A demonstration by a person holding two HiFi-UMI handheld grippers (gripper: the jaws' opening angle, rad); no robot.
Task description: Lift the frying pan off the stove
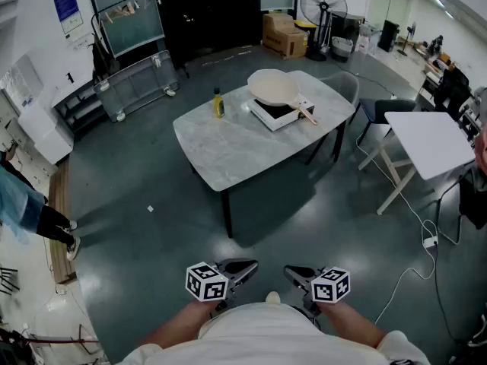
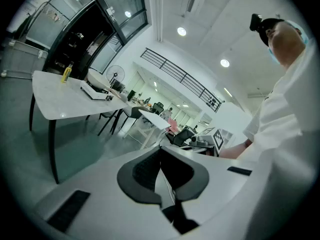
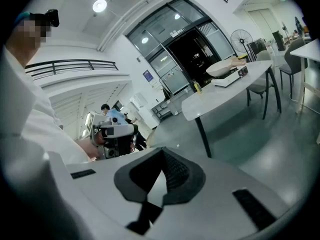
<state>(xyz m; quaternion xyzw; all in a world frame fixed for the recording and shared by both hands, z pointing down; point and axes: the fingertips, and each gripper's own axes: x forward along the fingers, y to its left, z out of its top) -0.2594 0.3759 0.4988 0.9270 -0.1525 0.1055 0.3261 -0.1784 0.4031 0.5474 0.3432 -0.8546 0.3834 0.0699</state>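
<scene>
A cream frying pan [image 1: 272, 87] rests on a white single-burner stove [image 1: 281, 112] at the far right end of a marble-topped table [image 1: 228, 147]. Both grippers are held close to the person's body, well short of the table, tips turned toward each other. The left gripper [image 1: 247, 267] is shut with nothing in it, and the right gripper [image 1: 293, 274] is likewise shut and empty. In the left gripper view the closed left gripper [image 2: 160, 154] sits low, with the pan [image 2: 95, 77] far off. The right gripper view shows the shut right gripper [image 3: 162, 156] and the distant pan [image 3: 225, 66].
A yellow bottle [image 1: 218, 103] stands on the table left of the stove. A grey chair [image 1: 351, 86] and a second white table [image 1: 430, 139] are at the right, with a cable [image 1: 415, 211] on the floor. A person [image 1: 23, 207] stands at the left wall.
</scene>
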